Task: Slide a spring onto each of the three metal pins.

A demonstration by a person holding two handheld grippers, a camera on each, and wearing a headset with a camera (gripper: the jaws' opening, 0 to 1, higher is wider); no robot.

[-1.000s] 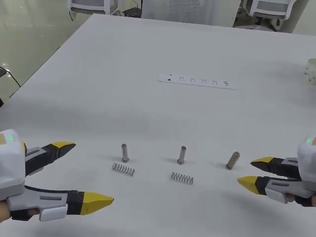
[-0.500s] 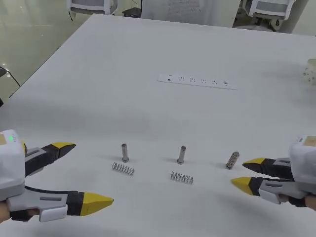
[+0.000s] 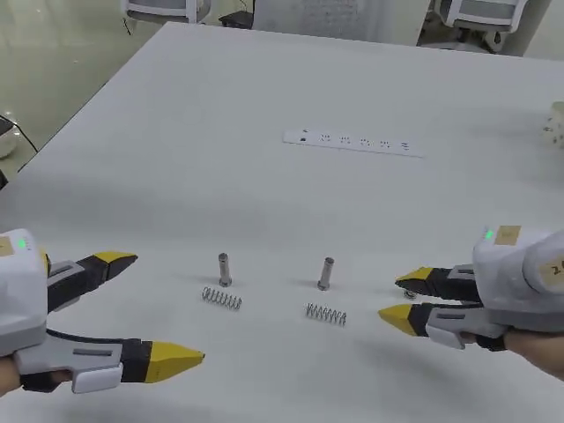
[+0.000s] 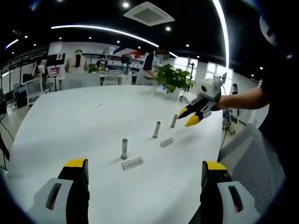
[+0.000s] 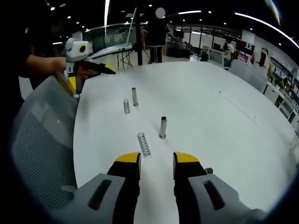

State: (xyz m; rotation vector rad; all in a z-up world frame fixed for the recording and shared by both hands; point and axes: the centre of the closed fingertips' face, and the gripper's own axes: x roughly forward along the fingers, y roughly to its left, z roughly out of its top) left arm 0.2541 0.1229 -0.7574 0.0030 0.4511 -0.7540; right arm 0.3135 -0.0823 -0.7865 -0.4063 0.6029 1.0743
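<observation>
Well, two slim steel pins stand upright on the white table (image 3: 264, 106): the left pin (image 3: 224, 268) and the middle pin (image 3: 326, 272). Each has a loose coil lying on its side just in front, the left spring (image 3: 221, 299) and the middle spring (image 3: 325, 314). The left gripper (image 3: 145, 308) gapes wide, holding nothing. The right gripper (image 3: 404, 297), jaws partly apart and empty, has its tips just beside the third pin (image 4: 174, 121).

The left gripper (image 4: 145, 164) gapes (springs (image 4: 132, 163) lie loose).
</observation>
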